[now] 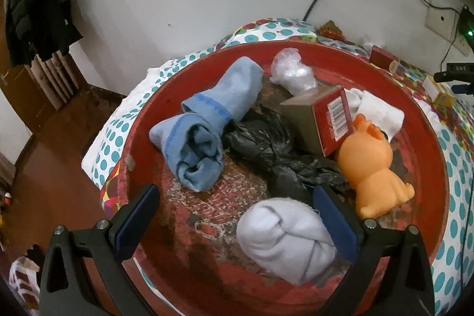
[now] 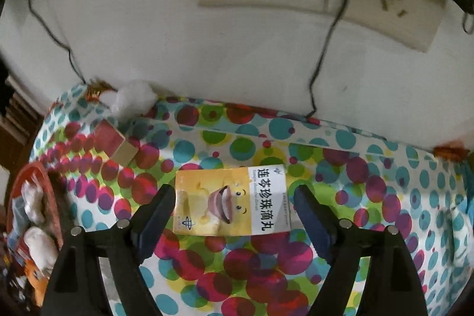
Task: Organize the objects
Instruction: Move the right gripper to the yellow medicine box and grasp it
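Note:
My left gripper [image 1: 237,199] hangs open over a worn red round tray [image 1: 426,132]. A rolled white sock [image 1: 284,239] lies between its fingers, close to the right one, and the pads do not press it. In the tray also lie a rolled blue sock [image 1: 204,123], a black plastic bag [image 1: 275,150], an orange toy animal [image 1: 373,165], a red and brown box [image 1: 323,120], a clear plastic wad [image 1: 293,73] and a white cloth [image 1: 376,111]. My right gripper [image 2: 234,199] is open around a yellow and white medicine box [image 2: 231,200] lying flat on the spotted cloth [image 2: 266,259].
A small red box [image 2: 114,142] and a white fluffy wad [image 2: 133,99] lie near the wall behind the medicine box. The tray's edge [image 2: 26,179] shows at the far left of the right wrist view. Cables and wall sockets [image 2: 394,11] hang above. A dark jacket [image 1: 35,8] hangs at left.

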